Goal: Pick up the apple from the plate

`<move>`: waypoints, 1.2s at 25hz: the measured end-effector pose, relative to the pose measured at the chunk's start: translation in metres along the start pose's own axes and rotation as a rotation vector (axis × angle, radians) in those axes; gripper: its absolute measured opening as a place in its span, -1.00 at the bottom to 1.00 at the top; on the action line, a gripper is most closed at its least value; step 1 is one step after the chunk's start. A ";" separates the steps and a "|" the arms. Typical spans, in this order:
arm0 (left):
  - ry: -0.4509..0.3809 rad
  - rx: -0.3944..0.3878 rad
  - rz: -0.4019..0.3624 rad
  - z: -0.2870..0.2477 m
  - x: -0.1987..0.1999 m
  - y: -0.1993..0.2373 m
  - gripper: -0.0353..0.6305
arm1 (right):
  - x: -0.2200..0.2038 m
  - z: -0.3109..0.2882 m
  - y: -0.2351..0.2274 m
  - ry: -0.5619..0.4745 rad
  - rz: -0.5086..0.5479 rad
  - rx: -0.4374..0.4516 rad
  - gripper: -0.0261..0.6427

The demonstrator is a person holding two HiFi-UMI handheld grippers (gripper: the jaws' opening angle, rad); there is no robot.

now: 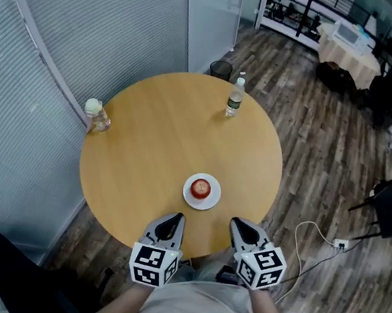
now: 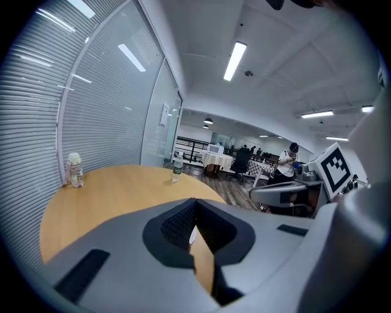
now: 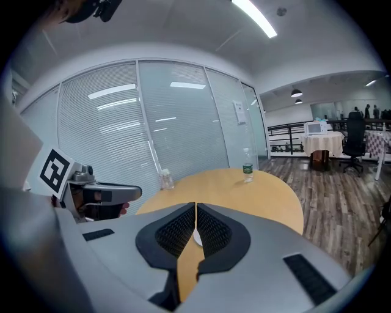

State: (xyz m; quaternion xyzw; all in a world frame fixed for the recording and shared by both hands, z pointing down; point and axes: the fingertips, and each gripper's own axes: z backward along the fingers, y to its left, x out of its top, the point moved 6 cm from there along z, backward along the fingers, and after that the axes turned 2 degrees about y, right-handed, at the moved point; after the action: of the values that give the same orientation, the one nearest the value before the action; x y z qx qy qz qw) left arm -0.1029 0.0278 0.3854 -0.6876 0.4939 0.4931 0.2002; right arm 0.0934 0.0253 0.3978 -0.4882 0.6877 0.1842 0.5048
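My L gripper (image 1: 174, 220) and R gripper (image 1: 237, 225): both shut, empty. The apple (image 1: 201, 188) on plate (image 1: 210, 200) lies just ahead, btwn them, slightly nearer L.

We see a red apple (image 1: 201, 188) on a white plate (image 1: 200, 204), set on a plain honey-tan table (image 1: 155, 139). Our left gripper (image 1: 174, 218) and right gripper (image 1: 242, 226) are grey, with black meshed pads (image 3: 176, 232) and black-and-white square markers on their cubes (image 1: 154, 265). The floor (image 1: 311, 169) is dark brown planks. The blinds (image 1: 92, 20) are pale grey-blue with fine stripes. The bottle (image 1: 235, 98) wears a green label.
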 end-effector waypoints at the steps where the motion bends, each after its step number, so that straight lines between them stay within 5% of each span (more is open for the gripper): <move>1: 0.000 -0.004 0.002 -0.004 0.001 0.001 -0.89 | 0.001 -0.003 -0.003 0.004 -0.001 -0.003 -0.83; 17: -0.006 0.069 0.051 -0.038 0.020 0.001 -0.89 | 0.029 -0.028 -0.038 0.027 0.054 0.053 -0.83; 30: 0.063 0.090 0.001 -0.080 0.008 0.012 -0.89 | 0.023 -0.066 -0.061 0.100 0.073 0.090 -0.83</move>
State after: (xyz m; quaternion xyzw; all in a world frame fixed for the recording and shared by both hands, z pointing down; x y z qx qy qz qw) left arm -0.0748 -0.0419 0.4158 -0.6929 0.5217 0.4487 0.2152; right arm 0.1119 -0.0630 0.4201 -0.4482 0.7370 0.1467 0.4842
